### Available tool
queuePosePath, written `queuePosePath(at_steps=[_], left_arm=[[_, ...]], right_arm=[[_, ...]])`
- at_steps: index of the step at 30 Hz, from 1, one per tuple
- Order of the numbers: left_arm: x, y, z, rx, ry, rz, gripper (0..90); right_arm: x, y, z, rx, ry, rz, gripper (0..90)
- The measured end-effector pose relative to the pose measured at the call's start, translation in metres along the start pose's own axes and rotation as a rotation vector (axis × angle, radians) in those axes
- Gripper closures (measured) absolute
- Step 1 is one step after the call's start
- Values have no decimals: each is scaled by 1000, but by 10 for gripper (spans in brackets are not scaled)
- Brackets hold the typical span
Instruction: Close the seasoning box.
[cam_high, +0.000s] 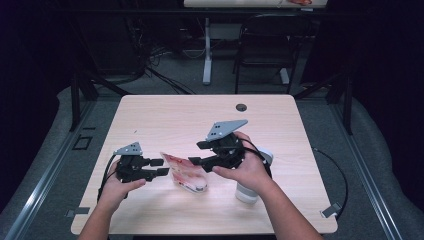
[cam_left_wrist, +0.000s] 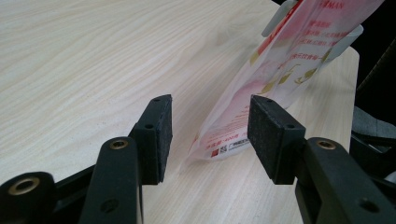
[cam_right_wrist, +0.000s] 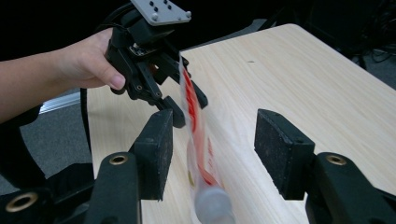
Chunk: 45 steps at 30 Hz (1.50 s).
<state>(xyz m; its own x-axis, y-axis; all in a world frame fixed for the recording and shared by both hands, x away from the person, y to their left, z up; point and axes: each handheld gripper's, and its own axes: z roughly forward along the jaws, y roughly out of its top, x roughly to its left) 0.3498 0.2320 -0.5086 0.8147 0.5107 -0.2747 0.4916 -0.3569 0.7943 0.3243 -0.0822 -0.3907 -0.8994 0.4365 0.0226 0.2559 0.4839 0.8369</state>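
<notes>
I counted one table (cam_high: 150, 115) under my work, one red-and-white pouch (cam_high: 184, 171) standing on it, and one white cup (cam_high: 248, 190) by my right wrist. I had two grippers out, left (cam_high: 163, 166) and right (cam_high: 196, 153).

1. A pale wood tabletop (cam_high: 165, 112) with rounded corners, a dark grommet hole (cam_high: 241, 107) near its far edge;
2. Grey carpet floor (cam_high: 180, 80); tangled cables (cam_high: 160, 57) far left;
3. A black chair (cam_high: 265, 45) and a white table leg (cam_high: 207, 50) beyond.
</notes>
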Motion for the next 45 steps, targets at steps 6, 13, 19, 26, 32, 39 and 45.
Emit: queuePosePath(at_steps=[6,13,19,26,32,39,45], left_arm=[[1,0,-3,-6,14,-5,504],[3,-1,-6,-10,17,-10,503],[4,-2,-9,-17,32,-16,500],[4,-3,-11,-23,51,-15,484],[4,-3,-13,-18,69,-11,482],[4,-4,-14,-29,90,-7,477],[5,-5,-14,-23,98,-9,477]], right_arm=[[-10,-10,-22,-20,-47,27,459],[-20,-28,-47,-56,-106,62,458],[-25,-50,-68,-93,-163,103,456],[-23,-71,-83,-141,-183,135,453],[-14,-90,-79,-172,-199,132,462],[-11,-116,-72,-190,-232,171,475],[-11,-137,-72,-181,-239,208,475]])
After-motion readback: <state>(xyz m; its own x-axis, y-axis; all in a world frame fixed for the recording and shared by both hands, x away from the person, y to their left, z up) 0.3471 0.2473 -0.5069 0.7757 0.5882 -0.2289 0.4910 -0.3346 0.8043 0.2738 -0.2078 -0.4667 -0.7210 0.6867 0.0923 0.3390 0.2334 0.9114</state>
